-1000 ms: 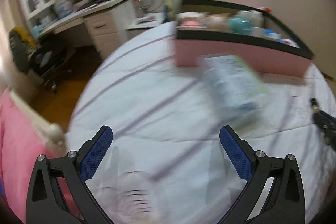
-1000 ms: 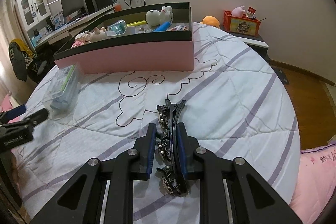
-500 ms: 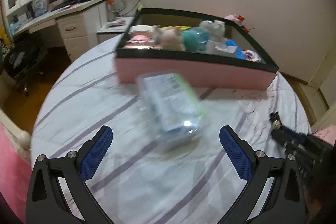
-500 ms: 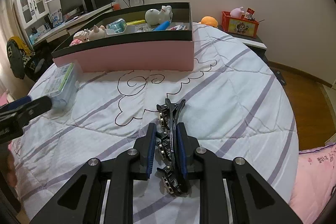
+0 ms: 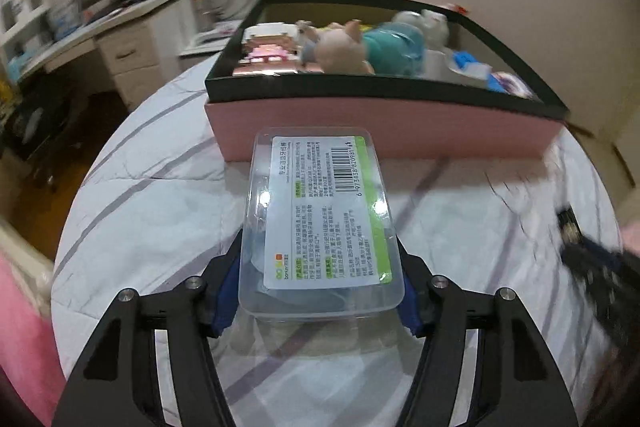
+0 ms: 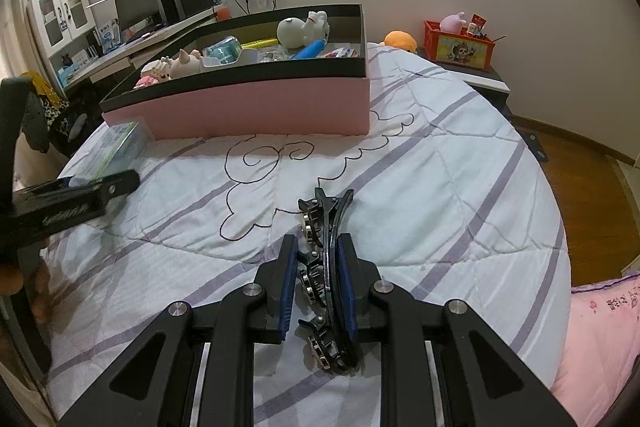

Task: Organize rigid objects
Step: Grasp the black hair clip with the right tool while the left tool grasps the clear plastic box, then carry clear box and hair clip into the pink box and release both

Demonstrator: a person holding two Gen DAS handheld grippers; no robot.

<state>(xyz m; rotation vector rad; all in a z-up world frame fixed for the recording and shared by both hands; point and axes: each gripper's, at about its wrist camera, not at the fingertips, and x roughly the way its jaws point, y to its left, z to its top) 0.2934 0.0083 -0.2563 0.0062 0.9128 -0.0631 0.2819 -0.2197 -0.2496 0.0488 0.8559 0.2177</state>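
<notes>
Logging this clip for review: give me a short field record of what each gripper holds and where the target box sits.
left gripper: jaws closed on clear plastic case with green-edged label
right gripper: jaws closed on black metal hair clip
container: pink open box with black rim, on striped white quilt, already holding toys
case position: just in front of the box, not inside

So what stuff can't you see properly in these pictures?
- Clear plastic box contents: left wrist view, hidden behind its printed label.
- Black hair clip: right wrist view, its sides are covered by the right tool.
- Right tool in the left wrist view: motion-blurred.
- Pink storage box: small toys inside overlap.
</notes>
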